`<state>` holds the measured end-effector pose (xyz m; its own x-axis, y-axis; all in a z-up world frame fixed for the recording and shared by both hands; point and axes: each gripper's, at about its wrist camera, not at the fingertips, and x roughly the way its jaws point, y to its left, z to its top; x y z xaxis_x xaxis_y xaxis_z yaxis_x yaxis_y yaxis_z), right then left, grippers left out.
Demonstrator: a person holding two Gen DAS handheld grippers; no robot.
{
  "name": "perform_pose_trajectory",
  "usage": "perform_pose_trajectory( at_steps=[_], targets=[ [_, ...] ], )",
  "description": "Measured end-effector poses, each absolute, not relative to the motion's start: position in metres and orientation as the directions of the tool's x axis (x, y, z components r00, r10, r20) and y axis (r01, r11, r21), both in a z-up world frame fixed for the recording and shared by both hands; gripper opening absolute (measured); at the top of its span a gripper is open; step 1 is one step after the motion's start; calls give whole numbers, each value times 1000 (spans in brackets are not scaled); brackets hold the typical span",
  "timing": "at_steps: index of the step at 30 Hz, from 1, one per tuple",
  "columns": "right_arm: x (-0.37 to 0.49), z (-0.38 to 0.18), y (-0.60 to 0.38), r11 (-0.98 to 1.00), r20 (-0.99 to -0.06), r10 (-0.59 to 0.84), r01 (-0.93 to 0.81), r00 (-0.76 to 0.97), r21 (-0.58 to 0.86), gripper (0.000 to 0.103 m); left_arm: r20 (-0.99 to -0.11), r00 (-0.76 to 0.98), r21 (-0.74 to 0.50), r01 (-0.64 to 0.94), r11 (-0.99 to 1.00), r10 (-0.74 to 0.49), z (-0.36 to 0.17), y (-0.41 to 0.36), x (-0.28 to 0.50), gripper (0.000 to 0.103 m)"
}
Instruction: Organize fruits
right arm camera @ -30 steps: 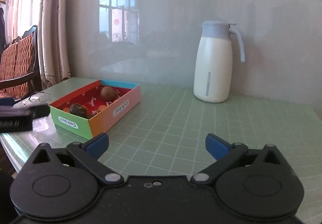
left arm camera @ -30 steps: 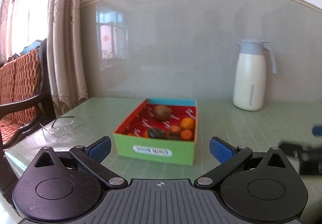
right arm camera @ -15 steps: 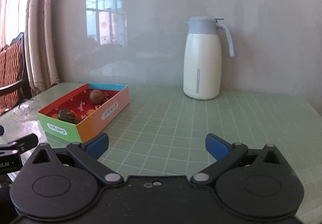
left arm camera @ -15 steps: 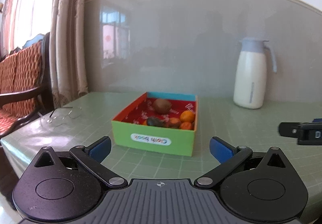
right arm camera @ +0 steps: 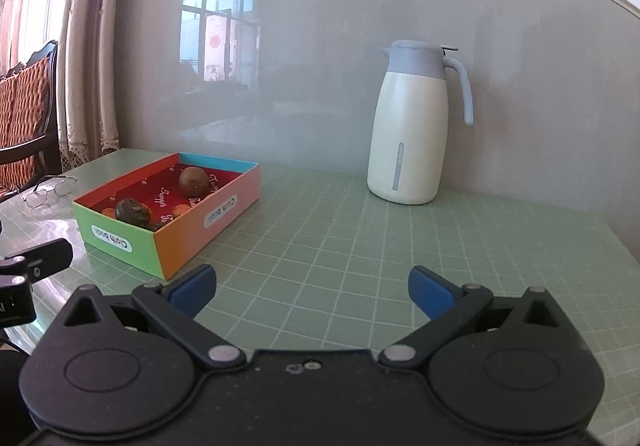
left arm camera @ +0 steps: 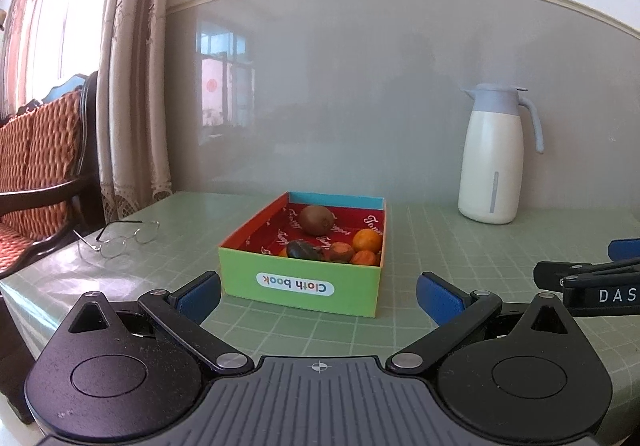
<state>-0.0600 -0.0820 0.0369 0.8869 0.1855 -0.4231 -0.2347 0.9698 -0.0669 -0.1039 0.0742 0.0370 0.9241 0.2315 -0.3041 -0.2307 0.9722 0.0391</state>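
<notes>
A shallow colourful box [left arm camera: 304,286] [right arm camera: 132,242] with a red floor stands on the green gridded table. Inside lie a brown kiwi [left arm camera: 317,219] [right arm camera: 193,181], a dark fruit [left arm camera: 304,250] [right arm camera: 132,209] and several small oranges [left arm camera: 367,240]. My left gripper [left arm camera: 318,296] is open just in front of the box's green wall, nothing between its fingers. My right gripper [right arm camera: 312,288] is open over bare table to the right of the box, also holding nothing. Each gripper shows at the edge of the other's view.
A white jug with a grey-blue lid and handle [left arm camera: 494,157] [right arm camera: 412,125] stands at the back by the wall. Glasses [left arm camera: 116,238] [right arm camera: 46,189] lie left of the box near the table edge. A wooden chair with orange cushion [left arm camera: 32,173] stands beyond the left edge.
Both cameras have shifted slightly; the box sits a little nearer and lower in the left wrist view. Both grippers have stayed open and empty.
</notes>
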Motion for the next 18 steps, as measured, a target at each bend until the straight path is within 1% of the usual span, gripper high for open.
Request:
perform_pose_trajectory(
  at_steps=[18],
  targets=[
    [-60,36,-80,968,-425,189,-241,885,-72,103,-311,922,37,-230,972,230,36,74,-102,103]
  ],
)
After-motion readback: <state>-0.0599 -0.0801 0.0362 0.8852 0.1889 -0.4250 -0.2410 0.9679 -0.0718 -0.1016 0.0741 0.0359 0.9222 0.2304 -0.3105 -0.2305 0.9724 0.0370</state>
